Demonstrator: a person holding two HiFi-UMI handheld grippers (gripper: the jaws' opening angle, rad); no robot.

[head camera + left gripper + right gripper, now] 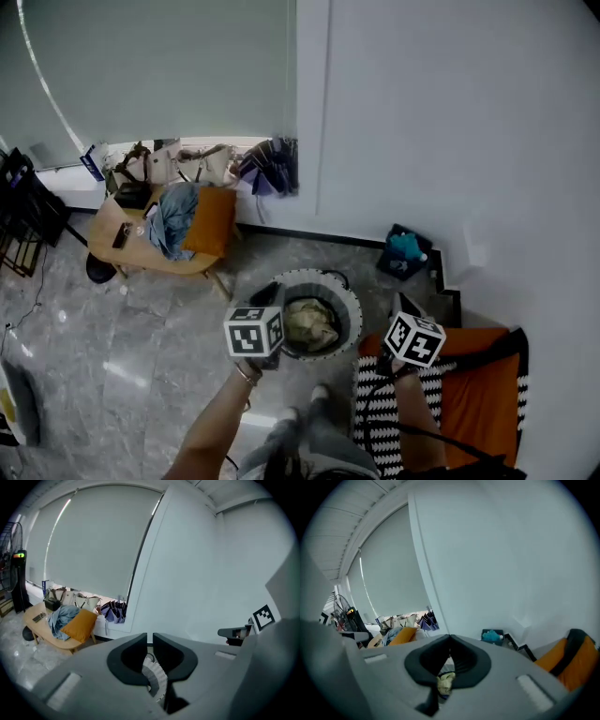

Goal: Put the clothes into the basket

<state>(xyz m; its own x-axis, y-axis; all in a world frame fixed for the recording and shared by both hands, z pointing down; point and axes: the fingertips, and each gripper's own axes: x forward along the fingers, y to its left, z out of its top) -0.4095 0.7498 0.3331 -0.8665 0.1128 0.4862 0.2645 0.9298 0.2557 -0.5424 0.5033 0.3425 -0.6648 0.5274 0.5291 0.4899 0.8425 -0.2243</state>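
Clothes [312, 325] are seen in the basket [349, 298]; the left gripper [149, 637] is held barely open, the right gripper [449, 638] closed, both empty.

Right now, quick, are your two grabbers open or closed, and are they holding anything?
Left gripper: open only a crack, holding nothing.
Right gripper: closed, holding nothing.
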